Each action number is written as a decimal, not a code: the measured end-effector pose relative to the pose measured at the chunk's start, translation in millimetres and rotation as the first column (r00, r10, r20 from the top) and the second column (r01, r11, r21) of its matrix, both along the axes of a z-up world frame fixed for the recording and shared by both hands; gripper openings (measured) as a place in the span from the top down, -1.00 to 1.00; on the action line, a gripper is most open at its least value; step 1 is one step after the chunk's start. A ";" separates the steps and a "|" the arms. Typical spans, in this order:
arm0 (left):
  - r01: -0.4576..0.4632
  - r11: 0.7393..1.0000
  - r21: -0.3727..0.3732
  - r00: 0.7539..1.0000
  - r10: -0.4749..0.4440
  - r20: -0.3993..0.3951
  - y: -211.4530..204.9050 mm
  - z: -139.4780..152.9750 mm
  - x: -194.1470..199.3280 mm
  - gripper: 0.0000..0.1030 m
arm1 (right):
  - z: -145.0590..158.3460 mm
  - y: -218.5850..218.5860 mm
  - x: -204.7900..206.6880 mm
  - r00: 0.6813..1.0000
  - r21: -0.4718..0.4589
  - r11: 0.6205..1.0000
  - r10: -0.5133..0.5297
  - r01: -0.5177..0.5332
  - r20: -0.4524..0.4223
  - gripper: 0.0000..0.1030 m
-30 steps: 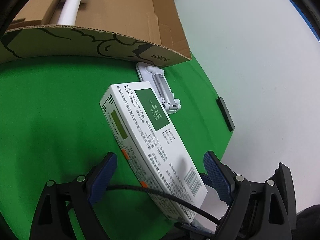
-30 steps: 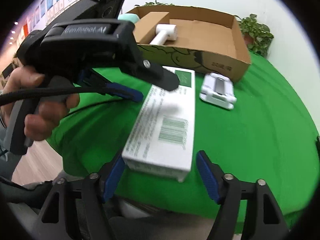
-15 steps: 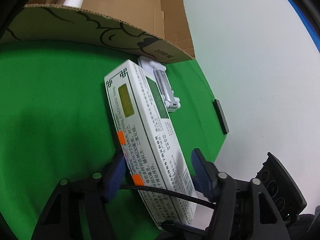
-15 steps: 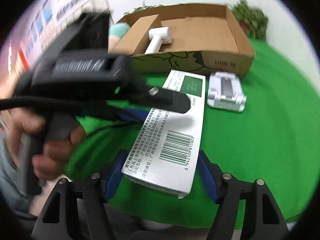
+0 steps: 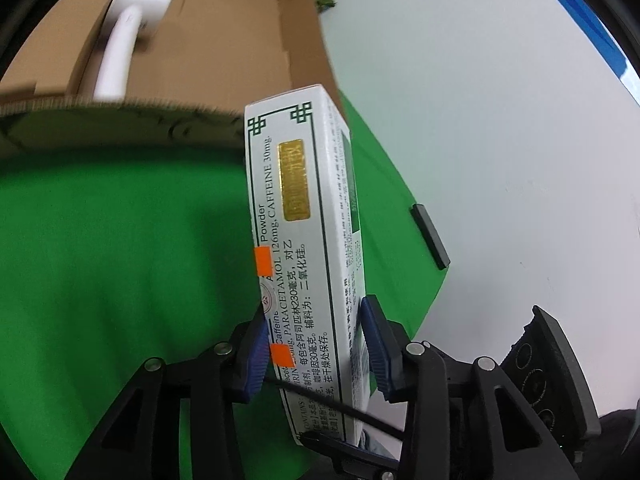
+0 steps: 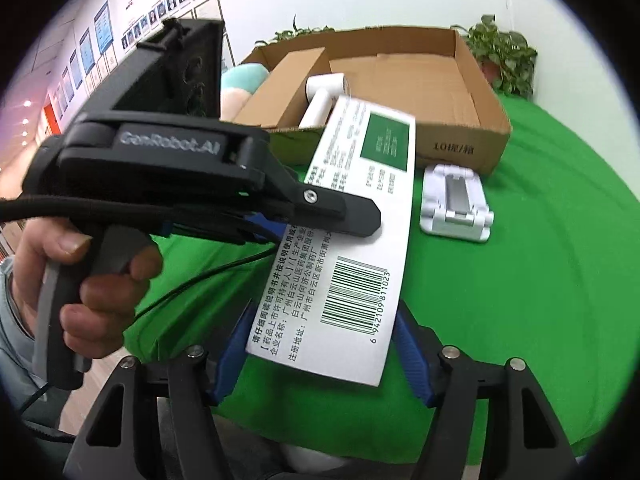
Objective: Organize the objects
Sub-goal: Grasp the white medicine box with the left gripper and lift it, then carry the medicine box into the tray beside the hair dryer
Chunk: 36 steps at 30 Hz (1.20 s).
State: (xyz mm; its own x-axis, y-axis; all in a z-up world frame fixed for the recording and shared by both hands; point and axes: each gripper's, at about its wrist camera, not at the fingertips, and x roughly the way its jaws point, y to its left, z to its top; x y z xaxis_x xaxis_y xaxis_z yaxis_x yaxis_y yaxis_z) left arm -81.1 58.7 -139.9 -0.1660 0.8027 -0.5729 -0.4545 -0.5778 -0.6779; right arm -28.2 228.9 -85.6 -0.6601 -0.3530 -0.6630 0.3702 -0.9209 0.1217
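A long white medicine box (image 5: 308, 240) with green print is held off the green table. My left gripper (image 5: 316, 344) is shut on its long sides near its close end. My right gripper (image 6: 320, 344) is shut on the same box's (image 6: 352, 248) barcode end. The box's far end points at an open cardboard box (image 6: 420, 80), which holds a white handled device (image 6: 320, 96) and a smaller brown carton (image 6: 288, 84). The left gripper also shows in the right wrist view, gripping the box from the left.
A white phone stand (image 6: 456, 204) lies on the green cloth (image 6: 520, 280) in front of the cardboard box. A small black bar (image 5: 430, 236) lies at the cloth's right edge. A plush toy (image 6: 240, 84) and potted plants (image 6: 504, 56) sit behind the box.
Both grippers closed on the medicine box. It was lifted off the cloth, turned onto its edge and carried toward the cardboard box.
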 end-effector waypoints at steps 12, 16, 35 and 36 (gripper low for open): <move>0.012 1.000 -0.026 0.945 -0.019 -0.327 -3.3 120.7 -3.7 0.27 | 66.2 -5.2 -34.0 0.965 0.011 1.000 -0.015 0.019 -0.264 -0.22; -0.022 0.999 -0.045 0.921 0.003 -0.390 -3.8 153.4 -18.8 0.29 | 89.6 -3.7 -55.8 0.949 -0.015 1.000 -0.001 -0.004 -0.316 -0.21; -0.133 0.977 -0.167 0.974 0.098 -0.203 7.1 126.6 -188.4 0.32 | 78.1 -2.3 -215.8 0.996 -0.185 0.979 0.090 -0.087 0.009 -0.20; -0.137 0.976 -0.171 0.977 0.105 -0.185 6.4 111.8 -200.8 0.32 | 72.7 -3.1 -220.2 0.995 -0.186 0.979 0.094 -0.087 0.028 -0.20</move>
State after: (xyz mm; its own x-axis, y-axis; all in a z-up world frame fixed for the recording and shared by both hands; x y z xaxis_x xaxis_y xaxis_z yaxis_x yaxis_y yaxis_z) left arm -281.9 65.1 -28.1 -0.3650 0.6559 -0.6608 -0.4752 -0.7416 -0.4736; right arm -248.5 225.8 -12.9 -0.5965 -0.5285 -0.6041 0.4435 -0.8443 0.3008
